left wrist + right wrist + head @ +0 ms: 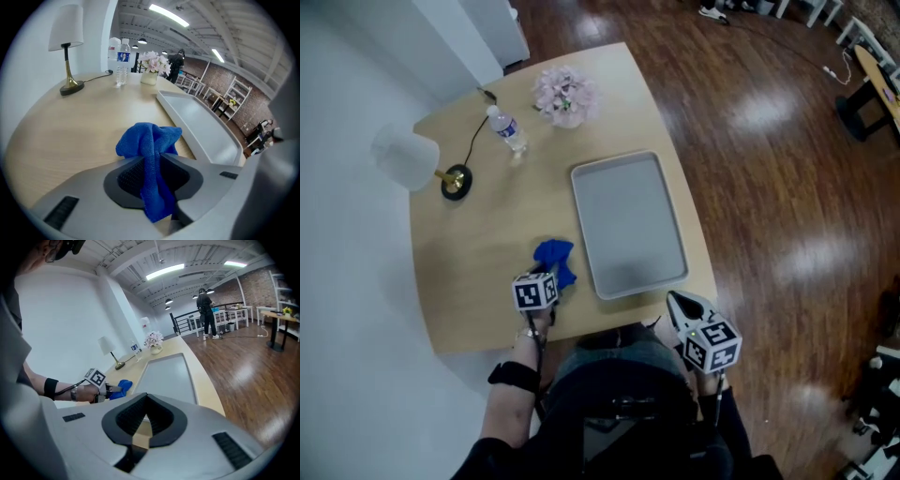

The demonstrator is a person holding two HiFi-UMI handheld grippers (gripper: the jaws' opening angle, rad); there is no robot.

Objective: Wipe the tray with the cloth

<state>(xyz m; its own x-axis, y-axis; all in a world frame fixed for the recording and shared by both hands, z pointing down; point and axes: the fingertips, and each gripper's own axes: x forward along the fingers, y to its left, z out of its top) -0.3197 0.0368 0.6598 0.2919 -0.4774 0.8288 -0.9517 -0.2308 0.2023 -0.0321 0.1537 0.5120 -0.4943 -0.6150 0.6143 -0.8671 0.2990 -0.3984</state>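
Since your left tongs (157,164) pinch the cloth (146,138) and right tongs (146,411) sit pressed together empty, pickup looks done; next, swing it onto the tray (628,225).

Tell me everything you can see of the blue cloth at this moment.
The blue cloth is a small terry-looking rag, crumpled into a bunch. A fold of it is pinched between the jaws of the left gripper, with a tail running back between the pads and the bunched rest sticking out in front. It sits over the wooden table, just left of the grey tray and not on it. Whether it touches the tabletop cannot be told.
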